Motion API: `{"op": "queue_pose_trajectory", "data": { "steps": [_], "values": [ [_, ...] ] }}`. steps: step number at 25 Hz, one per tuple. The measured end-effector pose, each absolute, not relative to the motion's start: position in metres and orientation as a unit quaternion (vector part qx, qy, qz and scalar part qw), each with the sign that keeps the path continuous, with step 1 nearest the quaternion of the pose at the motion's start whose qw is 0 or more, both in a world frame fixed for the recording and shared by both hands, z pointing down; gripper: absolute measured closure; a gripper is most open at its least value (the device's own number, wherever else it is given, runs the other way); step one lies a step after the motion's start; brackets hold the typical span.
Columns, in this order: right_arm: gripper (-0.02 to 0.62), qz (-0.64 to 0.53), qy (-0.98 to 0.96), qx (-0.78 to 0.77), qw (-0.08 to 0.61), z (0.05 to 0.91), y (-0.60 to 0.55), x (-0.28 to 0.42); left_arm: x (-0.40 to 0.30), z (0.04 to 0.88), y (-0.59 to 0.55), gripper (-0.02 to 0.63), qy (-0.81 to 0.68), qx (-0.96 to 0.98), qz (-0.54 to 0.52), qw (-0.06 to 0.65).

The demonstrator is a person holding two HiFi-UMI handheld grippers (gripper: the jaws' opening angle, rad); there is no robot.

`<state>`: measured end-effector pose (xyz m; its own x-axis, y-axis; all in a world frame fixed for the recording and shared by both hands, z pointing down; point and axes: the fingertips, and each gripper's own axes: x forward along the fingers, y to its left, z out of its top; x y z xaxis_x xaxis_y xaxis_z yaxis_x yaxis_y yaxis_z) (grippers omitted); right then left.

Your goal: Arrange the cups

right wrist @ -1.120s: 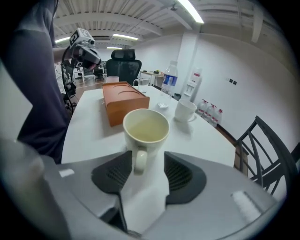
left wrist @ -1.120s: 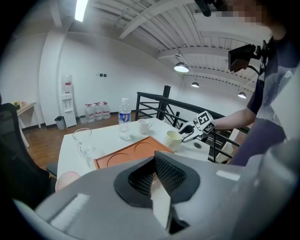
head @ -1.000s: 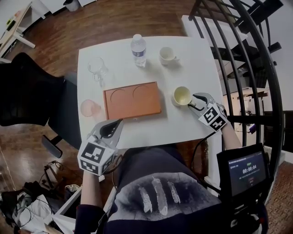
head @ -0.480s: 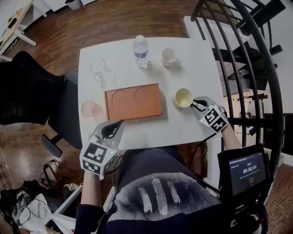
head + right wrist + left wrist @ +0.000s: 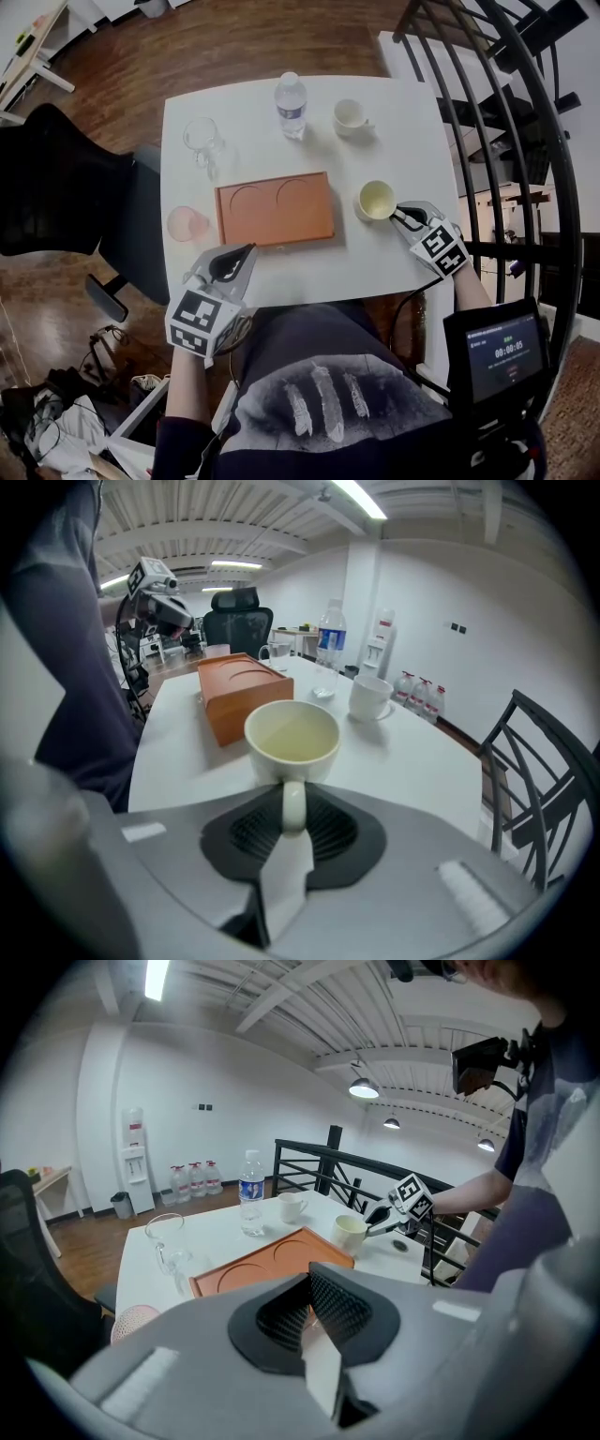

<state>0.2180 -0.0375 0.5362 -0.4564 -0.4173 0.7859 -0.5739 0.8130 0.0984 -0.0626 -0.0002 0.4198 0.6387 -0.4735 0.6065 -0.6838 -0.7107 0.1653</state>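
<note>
Clamping the cream mug (image 5: pixel 375 199) by its handle, right gripper (image 5: pixel 399 213) just closed; left gripper (image 5: pixel 243 255) jaws together, empty. Ceramic: rigid, probably slippery, breakable.

Wood floor (image 5: pixel 234 37), blk chair (image 5: pixel 56 187), wht walls (image 5: pixel 187 1082)

Behind the orange rectangular tray (image 5: pixel 275 208) stand a clear plastic water bottle (image 5: pixel 291 105) and clear glass mug (image 5: pixel 201 139); white tabletop (image 5: pixel 309 267) before the tray lies open.

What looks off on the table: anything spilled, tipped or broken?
Nothing stands out. The cream cup, white cup, glass mug, pink cup and water bottle are not tipped over; the orange tray lies flat and empty. No spill is visible.
</note>
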Motion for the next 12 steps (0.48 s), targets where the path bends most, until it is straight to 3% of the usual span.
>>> {"op": "queue_pose_trajectory", "data": {
  "steps": [12],
  "values": [
    [0.535, 0.079, -0.869, 0.33, 0.36, 0.477, -0.063, 0.205, -0.064, 0.417, 0.002, 0.591, -0.33, 0.884, 0.267, 0.195]
  ]
}}
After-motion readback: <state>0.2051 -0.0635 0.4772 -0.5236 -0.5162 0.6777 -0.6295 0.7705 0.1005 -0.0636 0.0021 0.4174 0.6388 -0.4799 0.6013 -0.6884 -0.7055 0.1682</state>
